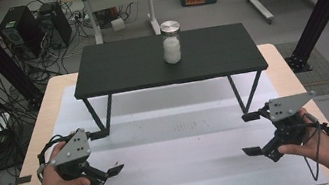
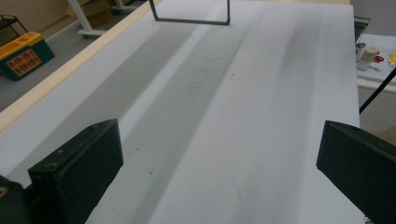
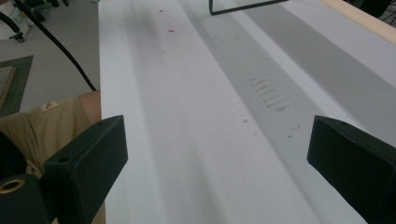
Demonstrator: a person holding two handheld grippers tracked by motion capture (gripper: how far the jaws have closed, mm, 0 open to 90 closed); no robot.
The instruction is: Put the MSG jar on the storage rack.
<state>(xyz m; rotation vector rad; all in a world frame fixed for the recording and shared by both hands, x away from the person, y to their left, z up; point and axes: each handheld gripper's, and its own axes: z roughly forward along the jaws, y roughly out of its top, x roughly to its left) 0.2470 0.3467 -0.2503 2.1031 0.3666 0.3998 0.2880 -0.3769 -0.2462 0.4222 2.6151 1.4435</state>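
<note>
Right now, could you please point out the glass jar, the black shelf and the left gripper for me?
glass jar point(image 1: 172, 49): high view, on its white contents.
black shelf point(image 1: 123, 69): high view, on its bare top.
left gripper point(image 1: 103, 152): high view, midway between its open fingertips.

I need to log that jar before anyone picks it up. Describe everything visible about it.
The jar is clear glass, cylindrical, with a shiny metal lid closed on top. White contents fill roughly its lower two thirds. It stands upright on the black raised shelf, right of centre and toward the far edge. Nothing else touches it.
</note>
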